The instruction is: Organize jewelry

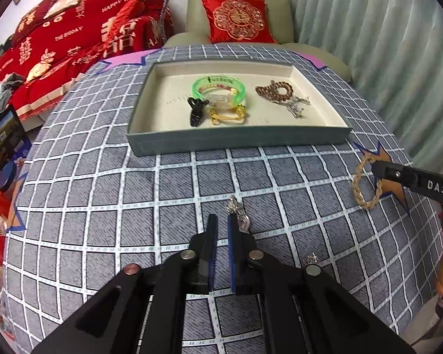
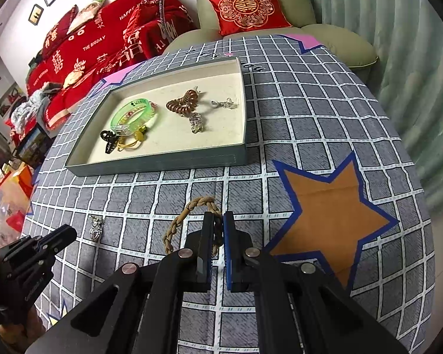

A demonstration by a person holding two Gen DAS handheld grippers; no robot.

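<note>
A grey tray point(image 1: 239, 143) point(image 2: 162, 166) with a cream lining holds a green bangle point(image 1: 218, 88) point(image 2: 134, 115), a brown coil band point(image 1: 276, 91) point(image 2: 184, 103), a black clip point(image 1: 196, 112) point(image 2: 109, 141), yellow bands point(image 1: 229, 115) point(image 2: 131, 143) and silver pieces point(image 1: 295, 106) point(image 2: 196, 122). My right gripper point(image 2: 218, 221) point(image 1: 378, 168) is shut on a tan braided bracelet point(image 2: 189, 221) point(image 1: 364, 181) at the cloth. My left gripper point(image 1: 222, 221) point(image 2: 71, 231) is nearly shut and empty, just left of a silver clip point(image 1: 238, 212) point(image 2: 95, 227) lying on the cloth.
The table carries a grey grid cloth point(image 1: 162, 206) with an orange star patch point(image 2: 330, 218). A small silver piece point(image 1: 311, 258) lies right of my left gripper. A green armchair with a red cushion point(image 1: 239, 19) and a red-covered sofa point(image 1: 59, 38) stand behind.
</note>
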